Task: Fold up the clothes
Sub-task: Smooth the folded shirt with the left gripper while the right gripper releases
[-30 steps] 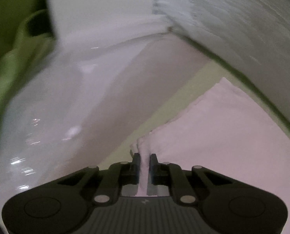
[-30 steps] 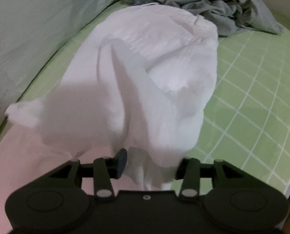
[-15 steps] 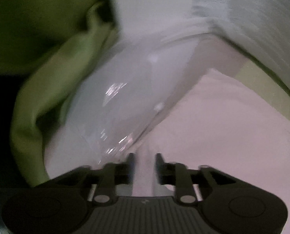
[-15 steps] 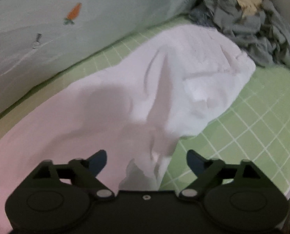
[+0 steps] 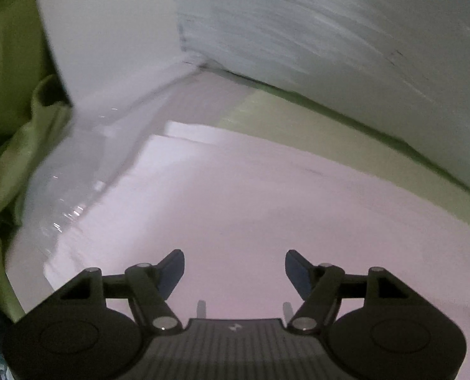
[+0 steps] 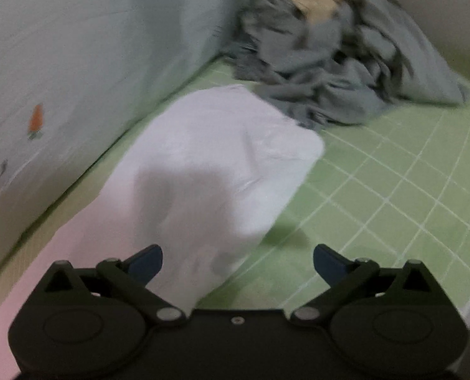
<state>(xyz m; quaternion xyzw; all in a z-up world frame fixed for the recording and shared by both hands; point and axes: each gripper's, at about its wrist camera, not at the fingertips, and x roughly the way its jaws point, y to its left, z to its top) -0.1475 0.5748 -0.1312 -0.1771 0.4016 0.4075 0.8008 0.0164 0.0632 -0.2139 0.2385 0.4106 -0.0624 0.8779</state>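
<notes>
The grey clothes pile at the bed's far corner is smeared by blur; the white garment runs under the right gripper's body.

No readable text, numbers or brand names anywhere, just a tiny pale logo mark on the left gripper's ribbed body, too small to make out, and a little orange carrot print on the pale blue fabric.

A home bedroom: green checked bedsheet, carrot-print pillow, heaped grey laundry.
</notes>
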